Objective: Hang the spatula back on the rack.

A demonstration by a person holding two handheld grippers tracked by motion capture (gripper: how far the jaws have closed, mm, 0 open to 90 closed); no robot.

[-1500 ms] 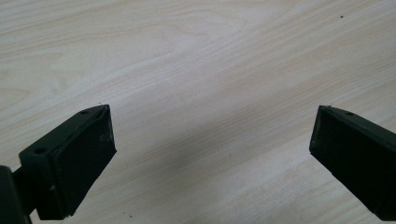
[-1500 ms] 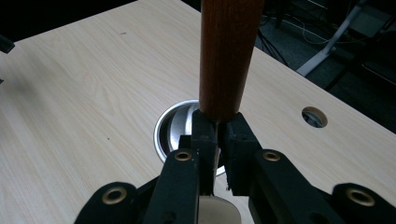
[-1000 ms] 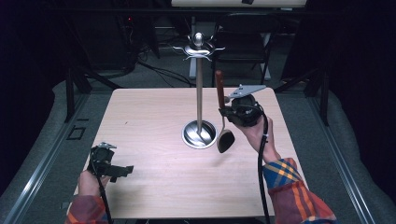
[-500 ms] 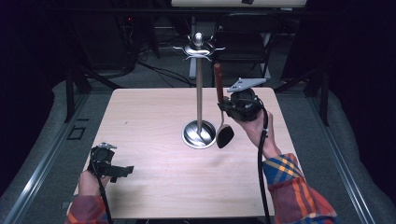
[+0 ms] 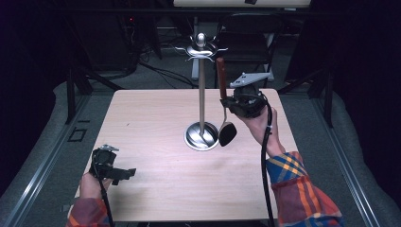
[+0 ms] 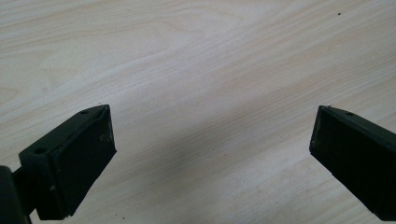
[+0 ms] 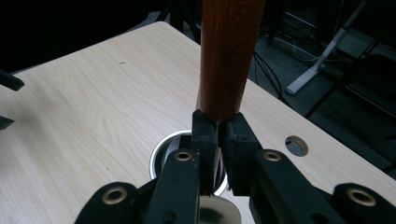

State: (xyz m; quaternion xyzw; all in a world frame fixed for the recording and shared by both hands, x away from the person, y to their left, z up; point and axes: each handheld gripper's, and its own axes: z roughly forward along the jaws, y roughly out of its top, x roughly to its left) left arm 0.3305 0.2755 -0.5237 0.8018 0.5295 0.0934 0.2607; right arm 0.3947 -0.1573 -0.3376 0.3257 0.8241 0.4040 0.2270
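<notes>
Ladle lifted beside the rack, nearly no shift in the last second

High view: ladle (image 5: pixel 224 106) hangs upright in the right gripper (image 5: pixel 235 101), wooden handle up, dark bowl down, just beside the stand's (image 5: pixel 201 90) pole on its right. Compared with a second ago the ladle has crept slightly toward the pole and the bowl sits close over the round base; otherwise same pose. My read: still the approach phase, handle end not yet up at the hooks (image 5: pixel 201 48), so the hang is not done. Left gripper (image 5: pixel 111 166) rests by the table's (image 5: pixel 156 118) near left corner, unmoved.

Left gripper view: jaws spread wide, nothing between them, bare wood below.

Right gripper view: jaws pressed together, pinching the ladle's thin metal neck right under the reddish-brown wooden handle (image 7: pixel 227 56); handle is smooth, round, glossy. Stand's shiny base (image 7: pixel 161 156) shows behind the jaws, pale bowl edge at the bottom.
</notes>
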